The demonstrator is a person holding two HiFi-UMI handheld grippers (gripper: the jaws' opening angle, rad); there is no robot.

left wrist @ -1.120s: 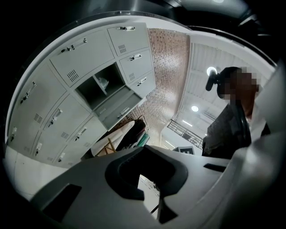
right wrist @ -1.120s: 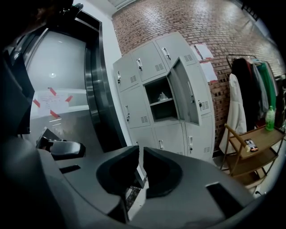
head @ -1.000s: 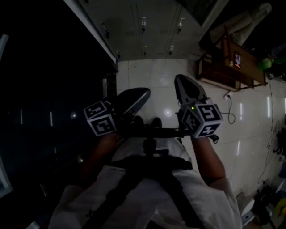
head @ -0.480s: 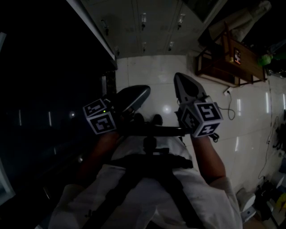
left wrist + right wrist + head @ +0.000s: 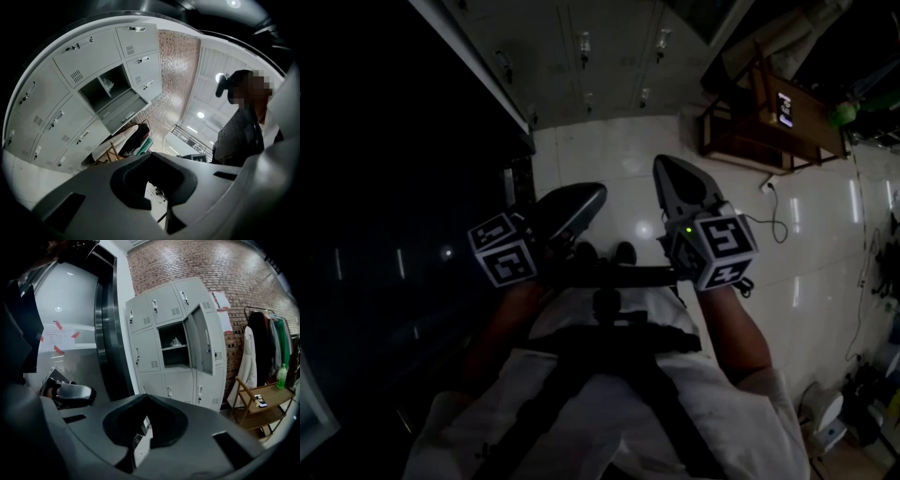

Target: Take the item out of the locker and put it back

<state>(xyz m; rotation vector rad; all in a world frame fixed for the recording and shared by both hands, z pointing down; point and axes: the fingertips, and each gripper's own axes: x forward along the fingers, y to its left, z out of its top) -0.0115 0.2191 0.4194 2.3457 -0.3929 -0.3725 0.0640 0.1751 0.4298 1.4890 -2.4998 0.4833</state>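
**Both jaws shut, empty**

My left gripper (image 5: 596,192) and right gripper (image 5: 664,169) are side by side above the floor (image 5: 609,155). Jaws are closed tip to tip on both, with nothing between them. Item (image 5: 175,341) sits on the shelf inside the open locker (image 5: 166,339), well apart from me.

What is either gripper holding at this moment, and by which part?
Nothing. The left gripper and right gripper are both shut and empty; a pale item sits in the open locker.
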